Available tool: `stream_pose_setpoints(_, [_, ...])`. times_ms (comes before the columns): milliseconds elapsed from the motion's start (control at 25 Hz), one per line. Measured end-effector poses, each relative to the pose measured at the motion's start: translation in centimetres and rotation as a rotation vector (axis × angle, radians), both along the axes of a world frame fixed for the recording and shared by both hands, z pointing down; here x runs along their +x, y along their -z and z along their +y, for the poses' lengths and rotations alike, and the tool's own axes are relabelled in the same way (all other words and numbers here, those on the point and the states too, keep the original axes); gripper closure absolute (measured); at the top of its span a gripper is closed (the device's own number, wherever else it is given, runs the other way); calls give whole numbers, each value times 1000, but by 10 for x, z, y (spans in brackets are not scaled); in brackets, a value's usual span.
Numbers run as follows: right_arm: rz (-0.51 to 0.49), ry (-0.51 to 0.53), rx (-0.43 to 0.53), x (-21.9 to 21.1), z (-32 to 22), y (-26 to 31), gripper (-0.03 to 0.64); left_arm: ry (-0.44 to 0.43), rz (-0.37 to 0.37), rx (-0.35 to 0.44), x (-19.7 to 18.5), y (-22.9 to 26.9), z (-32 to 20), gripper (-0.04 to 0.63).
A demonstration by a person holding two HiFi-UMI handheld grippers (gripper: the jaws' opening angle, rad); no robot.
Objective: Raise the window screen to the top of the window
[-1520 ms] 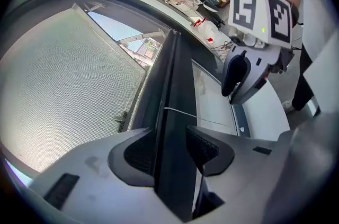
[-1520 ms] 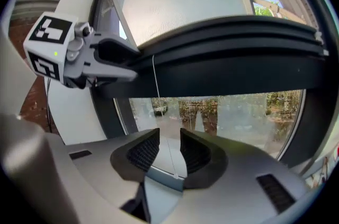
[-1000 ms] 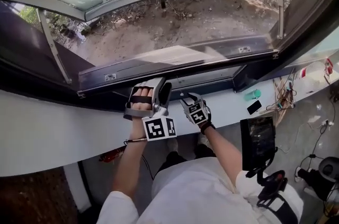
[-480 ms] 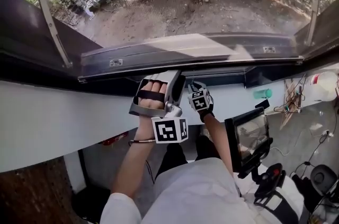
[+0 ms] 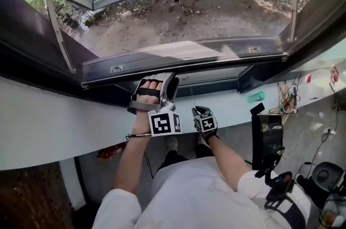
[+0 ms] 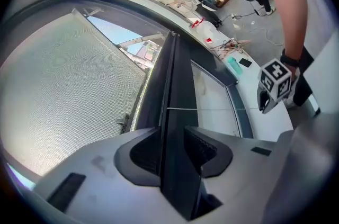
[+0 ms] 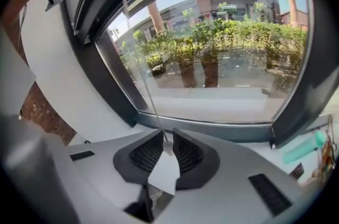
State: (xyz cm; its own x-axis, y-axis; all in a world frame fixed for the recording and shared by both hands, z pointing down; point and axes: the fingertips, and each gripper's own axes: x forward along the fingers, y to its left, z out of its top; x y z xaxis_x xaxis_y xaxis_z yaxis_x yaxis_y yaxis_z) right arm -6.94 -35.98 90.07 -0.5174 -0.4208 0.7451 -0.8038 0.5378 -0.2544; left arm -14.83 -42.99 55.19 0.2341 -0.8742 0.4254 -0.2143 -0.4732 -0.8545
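Draws right gripper (image 7: 168, 139) down and back from window rail (image 5: 178, 63), out over white sill (image 5: 232, 106), compared with a second ago. Narrows its jaws from wide apart to nearly together, pinching white tab (image 7: 165, 170) on thin cord (image 7: 142, 74). Leaves cord stretched up and left from tab. Eases left gripper (image 6: 172, 138) jaws slightly inward against dark screen bar (image 6: 177, 85) between them.
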Motion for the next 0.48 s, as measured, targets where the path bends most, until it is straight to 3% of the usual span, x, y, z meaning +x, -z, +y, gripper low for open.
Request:
stream_pose_setpoints(160, [-20,-93,-2,32,24,11,558,-22,-8,-13,-2,2,2,492])
stream_pose_setpoints(360, [-1,-77,-16,39,39,15,560,-16,21,14,-1,3,2,503])
stream_pose_setpoints(480, [13,-16,-11,29,53,19,560,-13,14,24,-1,2,1,512])
